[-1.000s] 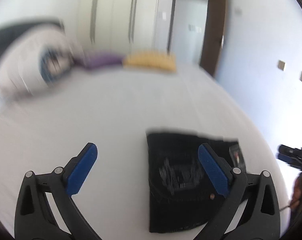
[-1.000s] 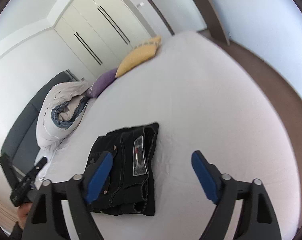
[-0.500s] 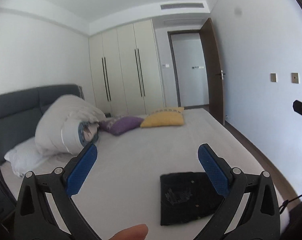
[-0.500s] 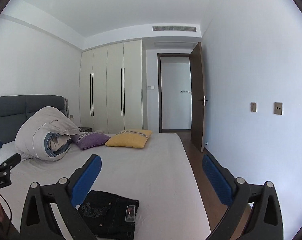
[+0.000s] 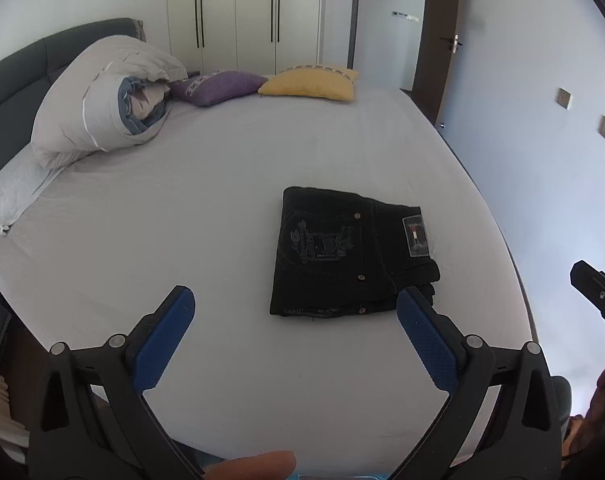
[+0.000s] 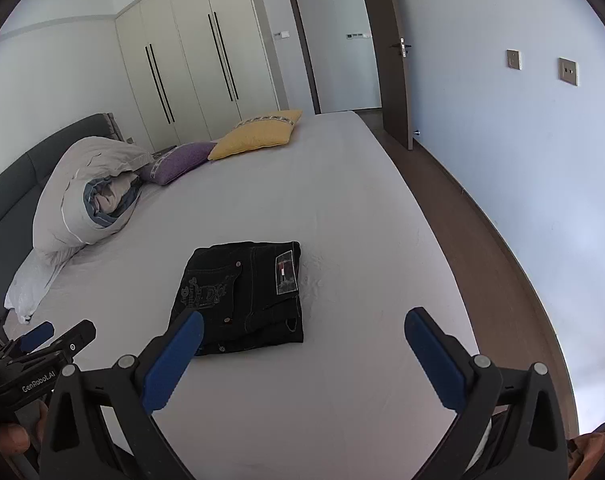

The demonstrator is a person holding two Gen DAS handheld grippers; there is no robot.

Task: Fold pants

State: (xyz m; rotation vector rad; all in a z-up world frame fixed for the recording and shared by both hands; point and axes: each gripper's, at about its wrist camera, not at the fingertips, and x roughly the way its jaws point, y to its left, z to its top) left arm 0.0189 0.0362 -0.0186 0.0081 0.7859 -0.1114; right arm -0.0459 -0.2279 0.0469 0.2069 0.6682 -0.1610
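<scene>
A wide bed (image 5: 206,208) with a pale sheet fills both views. At its head a rolled duvet (image 5: 102,96) lies beside a purple cushion (image 5: 218,86) and a yellow cushion (image 5: 310,84). The black pants (image 5: 342,252) lie folded into a flat rectangle on the sheet, pocket embroidery and a label facing up. The left gripper (image 5: 296,316) and the right gripper (image 6: 302,330) hover above the near side of the bed, both spread wide, holding nothing, apart from the pants.
</scene>
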